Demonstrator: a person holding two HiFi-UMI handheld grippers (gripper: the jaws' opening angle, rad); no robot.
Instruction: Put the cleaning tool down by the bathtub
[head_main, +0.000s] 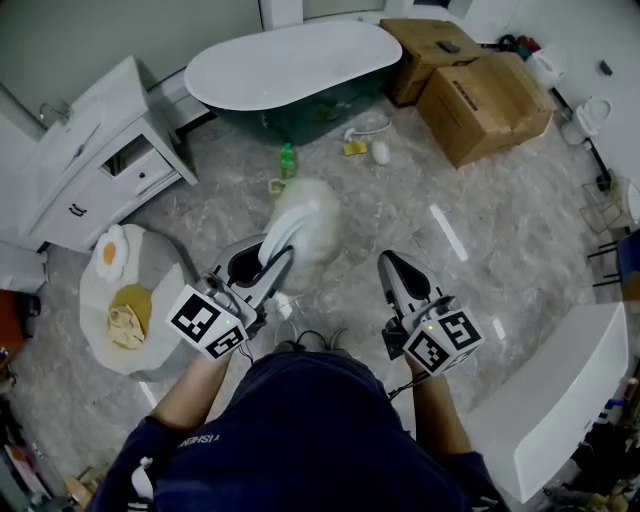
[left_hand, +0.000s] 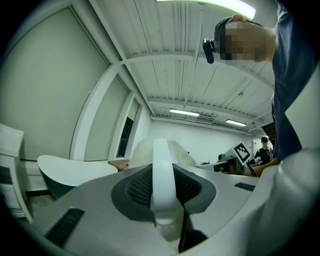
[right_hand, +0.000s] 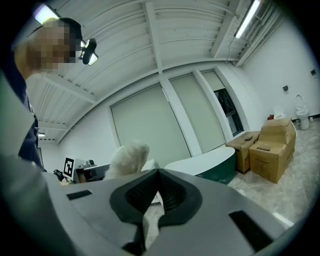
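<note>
Cleaning tool (head_main: 303, 215): we hold its white handle clamped between the fingers (left_hand: 100, 200) of the left gripper (head_main: 272, 265). The fluffy head sticks out past the fingertips, above the marble floor (head_main: 420, 200). The bathtub (head_main: 290, 60) stands ahead, with a green bottle (head_main: 288, 160) on the open floor between. Cardboard boxes (head_main: 480, 90) edge the right side and a white cabinet (head_main: 100, 165) the left. Our right gripper (head_main: 388, 262) has its fingers closed together, empty.
</note>
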